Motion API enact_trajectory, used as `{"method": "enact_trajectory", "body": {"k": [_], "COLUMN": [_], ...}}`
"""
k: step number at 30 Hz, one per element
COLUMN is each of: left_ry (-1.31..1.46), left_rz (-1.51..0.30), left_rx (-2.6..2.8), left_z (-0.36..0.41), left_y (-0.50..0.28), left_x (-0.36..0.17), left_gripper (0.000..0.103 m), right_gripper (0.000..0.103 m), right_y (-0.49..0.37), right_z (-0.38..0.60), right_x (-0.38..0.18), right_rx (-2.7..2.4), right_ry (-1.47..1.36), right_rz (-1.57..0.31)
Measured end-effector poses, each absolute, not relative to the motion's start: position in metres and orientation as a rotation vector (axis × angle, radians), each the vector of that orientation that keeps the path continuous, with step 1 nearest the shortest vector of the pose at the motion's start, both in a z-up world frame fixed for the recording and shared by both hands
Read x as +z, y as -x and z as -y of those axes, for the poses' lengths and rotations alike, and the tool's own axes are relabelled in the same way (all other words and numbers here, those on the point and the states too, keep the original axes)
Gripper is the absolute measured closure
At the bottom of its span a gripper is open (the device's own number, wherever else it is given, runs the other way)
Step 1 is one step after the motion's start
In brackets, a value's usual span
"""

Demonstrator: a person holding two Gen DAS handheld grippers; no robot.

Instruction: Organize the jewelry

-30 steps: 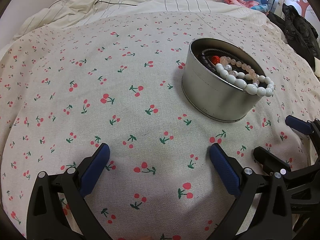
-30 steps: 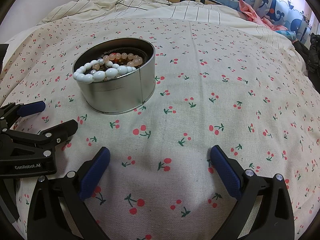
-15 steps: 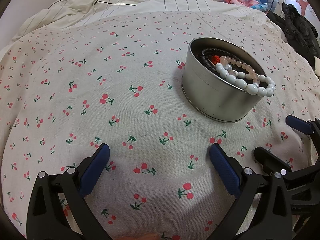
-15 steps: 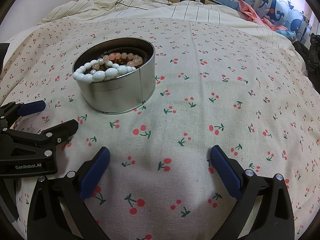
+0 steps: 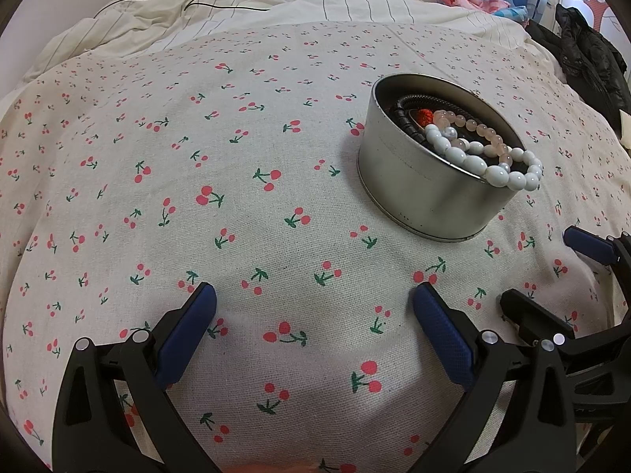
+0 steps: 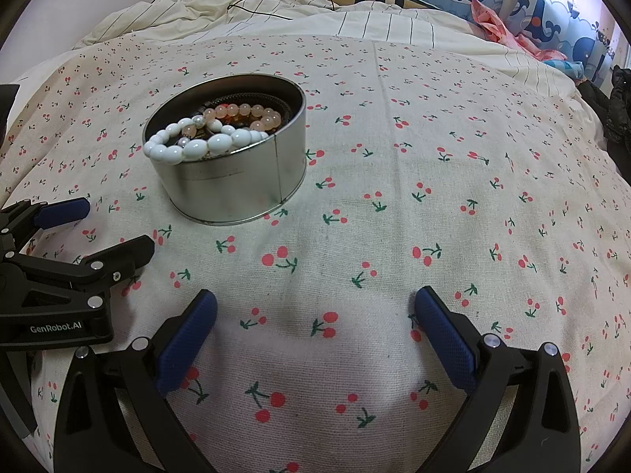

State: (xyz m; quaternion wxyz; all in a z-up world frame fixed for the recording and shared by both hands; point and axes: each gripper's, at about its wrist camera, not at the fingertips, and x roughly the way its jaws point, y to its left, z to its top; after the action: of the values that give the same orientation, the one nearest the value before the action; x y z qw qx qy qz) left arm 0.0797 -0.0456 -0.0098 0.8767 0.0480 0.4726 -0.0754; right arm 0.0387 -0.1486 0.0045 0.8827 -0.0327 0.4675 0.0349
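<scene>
- Tin (image 6: 232,181) is sitting on the cloth (image 6: 394,197), far left of the grippers.
- White bracelet (image 6: 197,146) is overhanging the near rim; a nudge could spill it.
- Left gripper (image 5: 313,317) and right gripper (image 6: 315,315) are both gaping wide, empty.

left gripper (image 5: 315,307): fingers spread wide, nothing between, over cherry-print cloth (image 5: 197,157) | round metal tin (image 5: 430,189): ahead to the right on cloth, open | white bead bracelet (image 5: 485,161): draped over tin's near rim | pink bead bracelet (image 5: 473,126): inside tin | right gripper (image 5: 552,272): at right edge, near tin, fingers apart
</scene>
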Motion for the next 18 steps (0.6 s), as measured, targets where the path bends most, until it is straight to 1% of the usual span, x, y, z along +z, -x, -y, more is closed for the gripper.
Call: {"method": "enact_trajectory", "body": {"k": [18], "left_ry": [-0.114], "left_rz": [-0.968], "left_rx": [-0.171], "left_z": [0.0457], "left_y": [-0.0797], "left_x": [-0.0094], "left_gripper": [0.007], "right_gripper": [0.007], "right_y": [-0.0386], "right_z": [0.1486], "right_x": [0.0045], "right_rx": [0.072], "right_ry": [0.068], "right_rz": [-0.973]}}
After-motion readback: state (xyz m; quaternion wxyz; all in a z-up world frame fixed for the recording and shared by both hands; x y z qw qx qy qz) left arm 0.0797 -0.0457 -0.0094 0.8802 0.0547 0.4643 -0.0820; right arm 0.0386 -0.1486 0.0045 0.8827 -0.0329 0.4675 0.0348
